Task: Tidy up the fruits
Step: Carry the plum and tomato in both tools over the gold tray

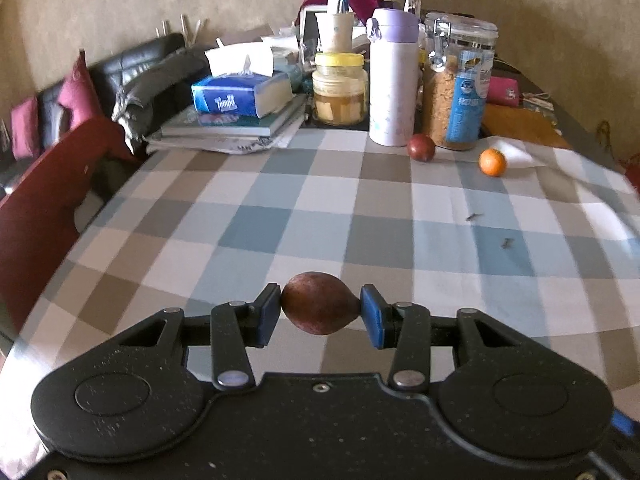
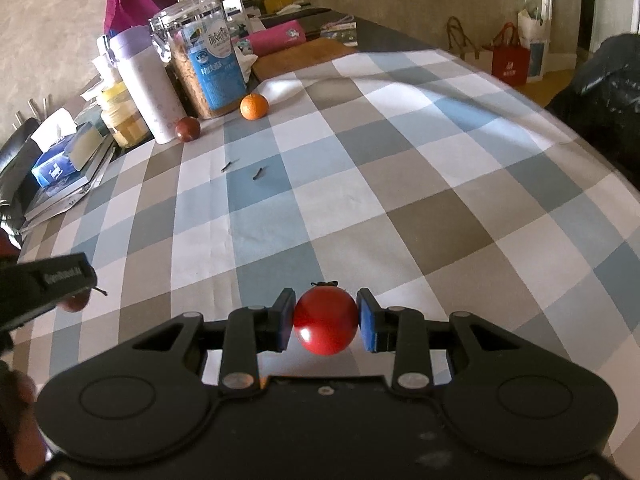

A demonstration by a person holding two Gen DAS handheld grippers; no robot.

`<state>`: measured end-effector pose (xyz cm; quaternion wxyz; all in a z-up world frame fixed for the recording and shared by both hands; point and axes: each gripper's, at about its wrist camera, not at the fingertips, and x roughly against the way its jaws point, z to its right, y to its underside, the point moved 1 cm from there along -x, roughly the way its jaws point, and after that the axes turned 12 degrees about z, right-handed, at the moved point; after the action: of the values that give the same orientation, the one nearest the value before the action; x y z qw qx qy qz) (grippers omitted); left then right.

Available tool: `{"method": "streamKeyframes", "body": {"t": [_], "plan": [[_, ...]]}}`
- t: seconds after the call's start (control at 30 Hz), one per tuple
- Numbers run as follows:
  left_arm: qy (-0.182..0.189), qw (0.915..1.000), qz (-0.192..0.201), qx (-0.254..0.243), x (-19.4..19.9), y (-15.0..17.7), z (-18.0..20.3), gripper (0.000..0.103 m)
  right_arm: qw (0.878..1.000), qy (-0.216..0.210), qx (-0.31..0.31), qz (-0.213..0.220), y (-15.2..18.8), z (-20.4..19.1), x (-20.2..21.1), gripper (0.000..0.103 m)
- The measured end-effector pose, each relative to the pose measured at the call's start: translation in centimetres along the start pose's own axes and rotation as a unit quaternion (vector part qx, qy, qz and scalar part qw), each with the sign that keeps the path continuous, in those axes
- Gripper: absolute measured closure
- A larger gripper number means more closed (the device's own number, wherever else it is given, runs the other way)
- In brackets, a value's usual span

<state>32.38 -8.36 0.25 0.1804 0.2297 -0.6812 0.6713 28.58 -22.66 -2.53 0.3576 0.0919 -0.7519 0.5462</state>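
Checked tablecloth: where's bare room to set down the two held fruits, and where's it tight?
Free: the checked tablecloth from both grippers out to two small dark bits, and its whole right side. Crowded: the far edge, where a dark red fruit and a mandarin sit against the thermos, clip-top jar and tissue pack.

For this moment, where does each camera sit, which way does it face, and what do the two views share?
Left wrist: on the left gripper, looking down and across the checked tablecloth toward the clutter at the wall; its blue pads clamp a brown fruit.
Right wrist: on the right gripper, same slant; its pads clamp a red tomato; the left gripper's tip shows at the left edge.
Shared: orange, dark red fruit, white flask, clip-top jar, tissue pack.
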Motion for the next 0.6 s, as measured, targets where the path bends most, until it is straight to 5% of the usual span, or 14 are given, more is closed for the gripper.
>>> {"method": "streamKeyframes", "body": {"t": [0.4, 0.6], "plan": [[0.079, 0.9932, -0.083, 0.017, 6.2, 1.3, -3.8, 0.051, 1.000, -0.023, -0.013, -0.006, -0.2, 0.2, 0.2, 0.068], [0.099, 0.9909, -0.091, 0.000, 9.7, 2.3, -5.6, 0.051, 0.998, -0.048, -0.017, -0.025, -0.2, 0.0, 1.2, 0.068]]}}
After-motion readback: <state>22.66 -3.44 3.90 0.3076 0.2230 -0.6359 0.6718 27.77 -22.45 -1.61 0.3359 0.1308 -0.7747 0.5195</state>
